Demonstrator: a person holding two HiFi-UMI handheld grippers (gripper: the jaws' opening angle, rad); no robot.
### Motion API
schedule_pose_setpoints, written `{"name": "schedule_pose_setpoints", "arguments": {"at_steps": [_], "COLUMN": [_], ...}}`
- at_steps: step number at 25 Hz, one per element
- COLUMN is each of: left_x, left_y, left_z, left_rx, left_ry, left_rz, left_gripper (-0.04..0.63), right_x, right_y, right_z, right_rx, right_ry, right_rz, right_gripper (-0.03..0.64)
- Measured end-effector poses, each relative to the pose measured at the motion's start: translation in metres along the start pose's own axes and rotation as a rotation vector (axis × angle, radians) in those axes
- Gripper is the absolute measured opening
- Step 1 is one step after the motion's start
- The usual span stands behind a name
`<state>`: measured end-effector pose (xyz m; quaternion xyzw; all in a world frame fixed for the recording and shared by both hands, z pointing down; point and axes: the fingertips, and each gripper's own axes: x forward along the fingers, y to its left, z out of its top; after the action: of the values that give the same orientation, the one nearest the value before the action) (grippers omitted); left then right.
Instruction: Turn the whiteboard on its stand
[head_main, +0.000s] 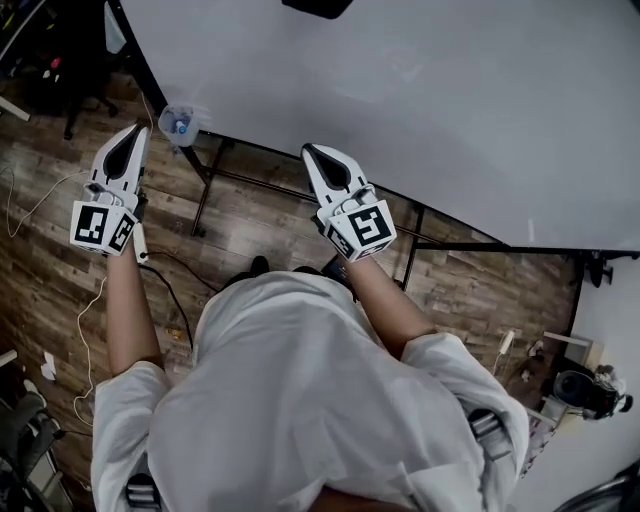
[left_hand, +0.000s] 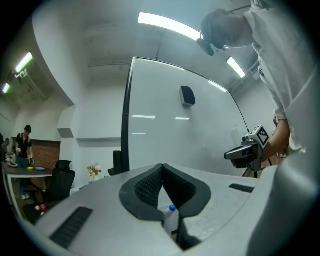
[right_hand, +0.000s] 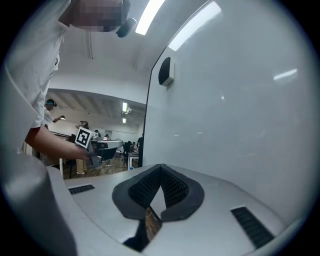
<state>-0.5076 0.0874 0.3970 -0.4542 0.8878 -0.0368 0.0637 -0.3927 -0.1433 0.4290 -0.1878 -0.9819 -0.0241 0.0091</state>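
Whiteboard (head_main: 420, 90): large white panel in a black frame. It stands directly ahead of both grippers and fills the upper part of the head view.
Stand (head_main: 205, 185): black tubes under the whiteboard's lower edge, set on the wood-plank floor (head_main: 60, 280).
Left gripper (left_hand: 163, 166): jaws closed tip to tip with nothing between them. It is held just off the whiteboard's lower corner at the left of the head view, clear of the panel, and points toward the black side frame.
Right gripper (right_hand: 161, 166): jaws closed and empty. Its tips sit at the whiteboard's lower edge, further along from that corner. Contact with the panel cannot be confirmed.
Bottle (head_main: 180, 125): small, clear, blue cap. It is at the same lower corner of the whiteboard, just beside the left gripper's tips.
Dark block (left_hand: 187, 95): fixed to the whiteboard's face, high up – above both grippers.
Person: white shirt (head_main: 300, 400), standing in front of the whiteboard with bare forearms reaching toward it.
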Motion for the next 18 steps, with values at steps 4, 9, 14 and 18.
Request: {"name": "schedule_pose_setpoints", "arguments": {"at_steps": [4,9,14,18], "left_x": [-0.003,-0.005,-0.003,-0.015], "left_y": [-0.036,-0.088,-0.155,-0.208], "left_z": [0.0,-0.006,-0.015,-0.005], "left_rx": [-0.038,-0.08,-0.077,-0.089], "left_ry": [-0.003,-0.021,0.014,0.03], "left_rz": [0.035,0.072,0.02,0.016], "left_gripper": [0.005,0.005,0.006,0.006], "right_x": [-0.042,-0.107,-0.179,-0.246], "right_y": [-0.023,-0.049,-0.049,-0.038], "right_z": [0.011,0.012,-0.003,-0.008], "right_rx": [-0.038,-0.041,-0.018,0.002], "right_ry": [-0.015,-0.012,0.016,0.038], "right_rz": [-0.056,-0.157,-0.247,-0.308], "right_gripper": [-0.003,-0.003,-0.003,-0.003]}}
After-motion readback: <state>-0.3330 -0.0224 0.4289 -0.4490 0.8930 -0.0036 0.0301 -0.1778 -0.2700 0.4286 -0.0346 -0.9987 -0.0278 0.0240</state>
